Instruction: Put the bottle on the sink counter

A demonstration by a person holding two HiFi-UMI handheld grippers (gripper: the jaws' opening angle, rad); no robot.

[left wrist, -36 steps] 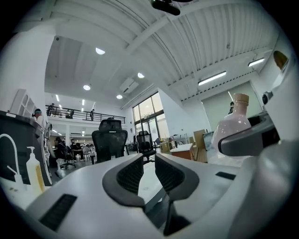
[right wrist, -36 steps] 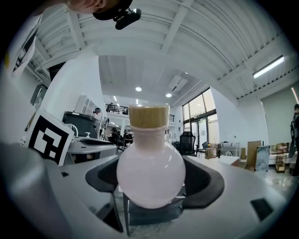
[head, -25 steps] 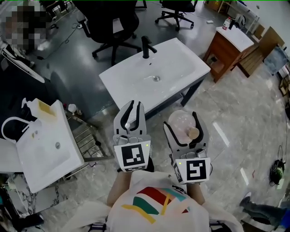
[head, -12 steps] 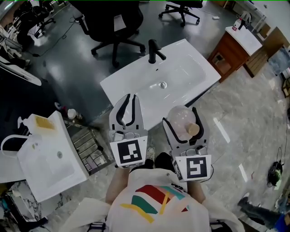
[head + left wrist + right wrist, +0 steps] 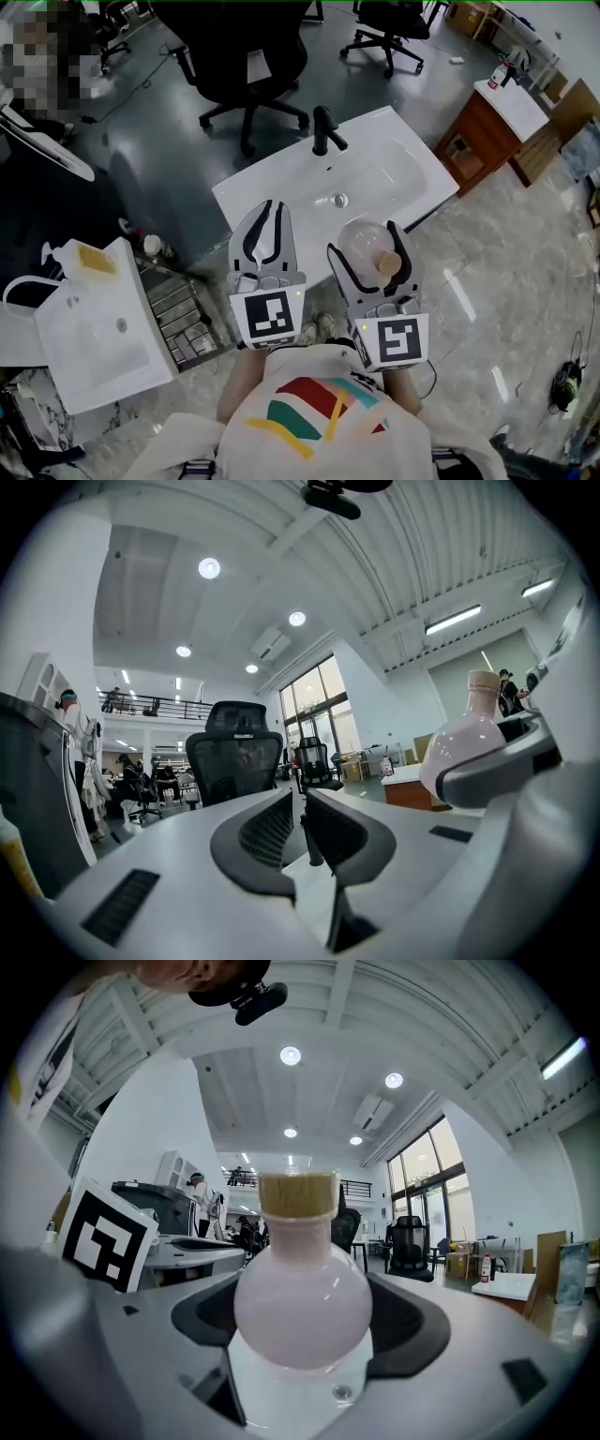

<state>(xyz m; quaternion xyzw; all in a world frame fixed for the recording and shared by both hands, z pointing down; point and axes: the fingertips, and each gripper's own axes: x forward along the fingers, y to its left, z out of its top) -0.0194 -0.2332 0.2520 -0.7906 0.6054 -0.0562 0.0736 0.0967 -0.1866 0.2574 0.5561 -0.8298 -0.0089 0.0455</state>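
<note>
A round pale pink bottle (image 5: 364, 246) with a cork stopper sits between the jaws of my right gripper (image 5: 368, 251), which is shut on its belly. In the right gripper view the bottle (image 5: 302, 1302) stands upright and fills the middle. It hangs over the front edge of the white sink counter (image 5: 394, 155), which has a black faucet (image 5: 324, 131) and a drain (image 5: 339, 200). My left gripper (image 5: 265, 220) is beside it on the left, shut with nothing in it, its tips over the counter's front edge. The left gripper view shows the bottle (image 5: 469, 747) at the right.
A second small white basin (image 5: 94, 328) with a yellow-labelled soap bottle (image 5: 89, 260) stands at the left, with a metal rack (image 5: 178, 309) beside it. Black office chairs (image 5: 248, 66) stand behind the counter. A wooden cabinet (image 5: 483, 127) is at the right.
The sink counter has come closer, so both grippers now reach its front edge. The bottle stays held in the right gripper, and the left gripper stays shut.
</note>
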